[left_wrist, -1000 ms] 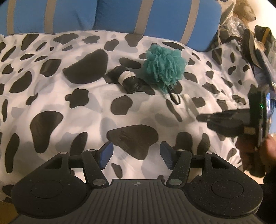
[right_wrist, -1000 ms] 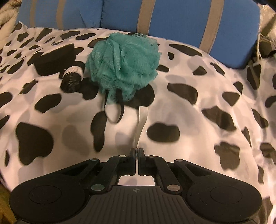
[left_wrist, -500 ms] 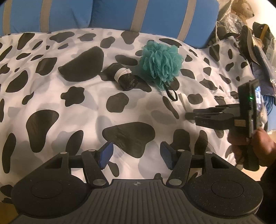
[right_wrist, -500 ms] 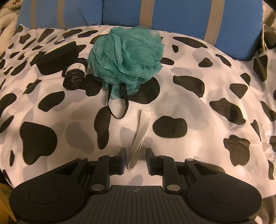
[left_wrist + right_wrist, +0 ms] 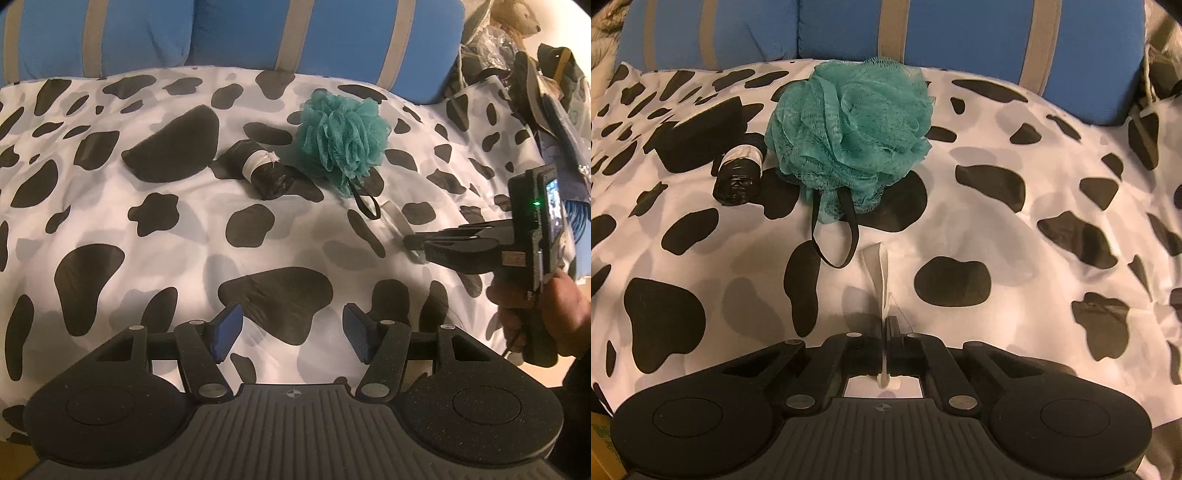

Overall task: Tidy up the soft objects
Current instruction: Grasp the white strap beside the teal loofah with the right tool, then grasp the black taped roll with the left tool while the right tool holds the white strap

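The teal mesh bath pouf (image 5: 851, 147) is the landmark here, a puffy ball of gathered netting sitting on the black-and-white cow-spot sheet (image 5: 1015, 236), with its black hanging loop (image 5: 834, 236) trailing off the near side toward the camera. Just beside that loop lies the white strip (image 5: 877, 273), a flat, pale, ribbon-like band, and the right gripper (image 5: 886, 325) is clamped on its near end, jaws pressed together with the strip pinched upright between them and its far end lifted off the sheet, twisted, just short of the loop. From the left wrist view the same strip (image 5: 397, 218) shows as a pale blur between the pouf (image 5: 343, 140) and the tip of the right gripper (image 5: 410, 242), which a hand (image 5: 543, 306) carries in from the right. To the left of the pouf, touching or nearly touching it, rests a black roll (image 5: 738, 175) of crinkly plastic with a white band around it, lying on its side. Beyond the roll, farther left of the pouf, sits a black half-round sponge (image 5: 173, 144), flat on the sheet. The left gripper (image 5: 291, 332) hangs released, blue pads (image 5: 227, 330) standing apart with nothing between them, well on the near side of the pouf over a large black spot. Behind the pouf, blue cushions (image 5: 960, 33) with tan stripes line the back. No container shows clearly; off to the right of the pouf there is only a jumble of bags and clutter (image 5: 517, 62) too muddled to sort out.
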Motion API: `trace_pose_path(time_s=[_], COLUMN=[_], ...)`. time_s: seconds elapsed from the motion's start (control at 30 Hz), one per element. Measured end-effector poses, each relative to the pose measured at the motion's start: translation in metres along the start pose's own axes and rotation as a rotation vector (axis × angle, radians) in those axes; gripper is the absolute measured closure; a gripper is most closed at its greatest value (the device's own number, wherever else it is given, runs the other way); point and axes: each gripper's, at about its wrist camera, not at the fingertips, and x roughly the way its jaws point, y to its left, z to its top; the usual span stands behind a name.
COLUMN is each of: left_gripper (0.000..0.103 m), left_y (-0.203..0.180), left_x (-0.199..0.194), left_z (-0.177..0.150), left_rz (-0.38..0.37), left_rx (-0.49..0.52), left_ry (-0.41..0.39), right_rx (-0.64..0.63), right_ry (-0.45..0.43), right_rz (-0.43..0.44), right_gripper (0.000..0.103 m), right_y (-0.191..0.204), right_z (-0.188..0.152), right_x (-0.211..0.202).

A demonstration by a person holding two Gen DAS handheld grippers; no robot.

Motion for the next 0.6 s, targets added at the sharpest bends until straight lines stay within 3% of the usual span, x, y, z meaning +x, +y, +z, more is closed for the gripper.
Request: trace_pose_path(time_s=[0.37,0.6], left_gripper=[0.044,0.044], left_y=[-0.004,0.003], left_x=[0.002,0.009], left_z=[0.004,0.009], left_rz=[0.066,0.068], left_rx=[0.066,0.026], left_ry=[-0.082,-0.103], right_rx=[-0.021,-0.012], right_ry=[-0.065,-0.104], right_rz=[-0.005,0.0], right_gripper=[0.099,0.099], right_y=[0.006,0.01], right_z=[0.002,-0.004], right_x=[-0.047,-0.078])
